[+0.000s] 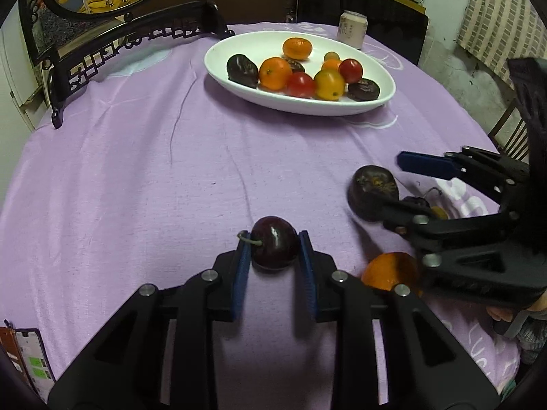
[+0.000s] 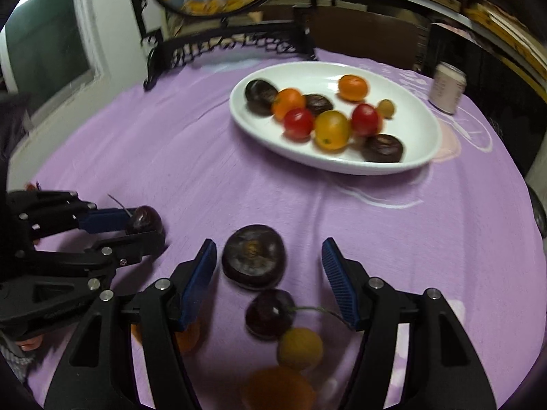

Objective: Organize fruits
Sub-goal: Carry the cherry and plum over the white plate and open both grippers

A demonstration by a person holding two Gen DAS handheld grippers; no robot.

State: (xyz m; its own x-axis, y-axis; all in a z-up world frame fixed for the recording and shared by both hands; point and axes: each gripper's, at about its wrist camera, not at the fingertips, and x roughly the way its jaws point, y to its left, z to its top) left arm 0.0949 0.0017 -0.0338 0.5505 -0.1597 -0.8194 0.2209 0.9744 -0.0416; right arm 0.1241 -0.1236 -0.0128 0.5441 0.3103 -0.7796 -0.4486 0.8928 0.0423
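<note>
My left gripper [image 1: 274, 244] is shut on a dark red cherry [image 1: 274, 242] just above the purple cloth; it also shows in the right wrist view [image 2: 145, 220]. My right gripper [image 2: 268, 256] is open around a dark wrinkled passion fruit [image 2: 253, 255], also seen from the left wrist view [image 1: 372, 188]. Between the right fingers lie another cherry [image 2: 269, 317], a small yellow fruit [image 2: 300, 348] and an orange fruit [image 2: 278, 391]. A white oval dish [image 1: 246, 39] at the back holds several oranges, tomatoes and passion fruits.
A pale can [image 1: 352, 29] stands behind the dish. A black carved stand with a round painting [image 1: 112, 44] runs along the back left. An orange [image 1: 389, 271] lies beside my left gripper. A phone [image 1: 32, 364] lies at the near left edge.
</note>
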